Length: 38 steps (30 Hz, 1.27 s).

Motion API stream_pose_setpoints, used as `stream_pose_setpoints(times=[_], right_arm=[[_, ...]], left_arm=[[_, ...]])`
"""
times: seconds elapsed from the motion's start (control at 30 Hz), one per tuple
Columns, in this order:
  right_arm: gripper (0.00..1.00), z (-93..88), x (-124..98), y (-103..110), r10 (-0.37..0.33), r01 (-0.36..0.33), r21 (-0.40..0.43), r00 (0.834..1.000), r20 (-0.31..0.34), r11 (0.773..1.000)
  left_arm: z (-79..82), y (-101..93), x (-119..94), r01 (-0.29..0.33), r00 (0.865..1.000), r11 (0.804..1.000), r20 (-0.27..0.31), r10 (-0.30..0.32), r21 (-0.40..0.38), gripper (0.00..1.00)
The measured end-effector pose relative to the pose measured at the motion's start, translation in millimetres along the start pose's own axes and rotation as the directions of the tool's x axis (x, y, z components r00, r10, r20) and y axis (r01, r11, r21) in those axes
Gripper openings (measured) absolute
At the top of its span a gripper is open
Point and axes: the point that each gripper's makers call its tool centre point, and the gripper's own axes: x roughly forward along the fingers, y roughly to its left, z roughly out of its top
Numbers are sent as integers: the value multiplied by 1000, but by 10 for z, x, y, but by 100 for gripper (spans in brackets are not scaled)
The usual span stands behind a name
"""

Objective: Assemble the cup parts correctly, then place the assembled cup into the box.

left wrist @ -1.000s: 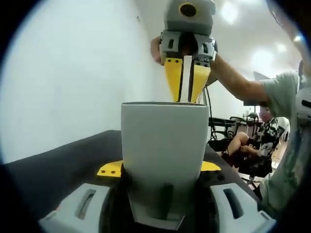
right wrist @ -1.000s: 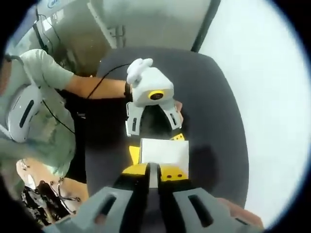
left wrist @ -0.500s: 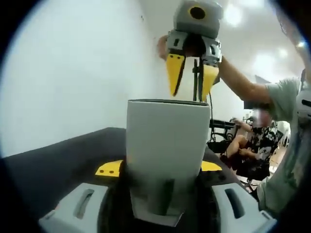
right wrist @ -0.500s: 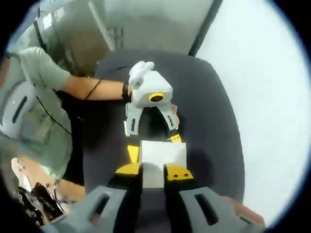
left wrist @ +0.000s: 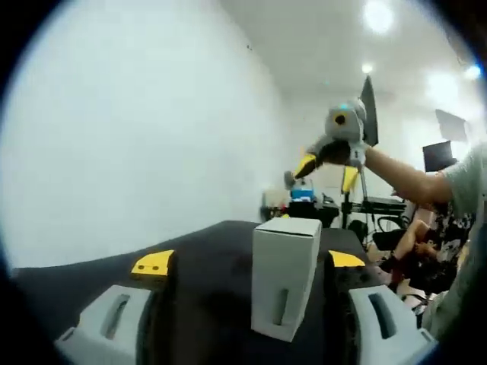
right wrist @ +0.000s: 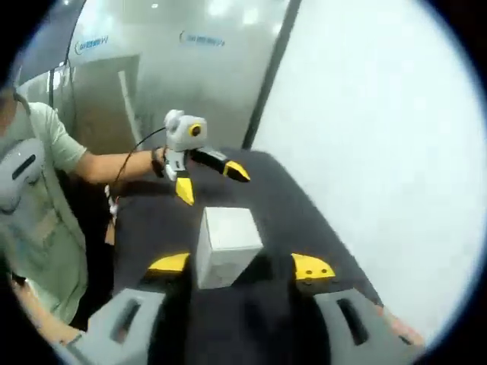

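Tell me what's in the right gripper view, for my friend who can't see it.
A white box stands on a dark table, between the wide-open yellow-tipped tongs at the bottom of the picture. Beyond it, a person's arm holds the other tongs, also open, above the table. A white wall is on the right.

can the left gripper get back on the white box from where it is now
Probably yes. The left gripper is open, its jaws spread to either side of the white box standing upright on the dark table, with nothing between them. The right gripper is raised, away from the box.
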Motion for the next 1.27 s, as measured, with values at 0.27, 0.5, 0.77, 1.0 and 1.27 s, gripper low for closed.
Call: stream_pose_setpoints(times=[0.27, 0.5, 0.77, 1.0, 1.27], right_arm=[[79, -488, -255, -163, -171, 140, 180, 970, 175, 974], [93, -853, -425, -260, -314, 218, 335, 912, 266, 917], [93, -1408, -565, -203, -422, 284, 440, 870, 254, 852], [93, -1751, -627, -79, -456, 299, 491, 858, 238, 818], [93, -2024, -576, 69, -467, 295, 535, 857, 218, 792]], left_arm=[[28, 37, -354, -141, 990, 989, 22, 140, 49, 96], [-125, 30, -702, -256, 965, 966, 53, 257, -18, 96], [-506, 109, -931, -342, 937, 935, 43, 347, -96, 96], [-764, 67, -1003, -360, 930, 924, 34, 367, -127, 96], [-963, -147, -1025, -382, 922, 912, 1, 386, -148, 96]])
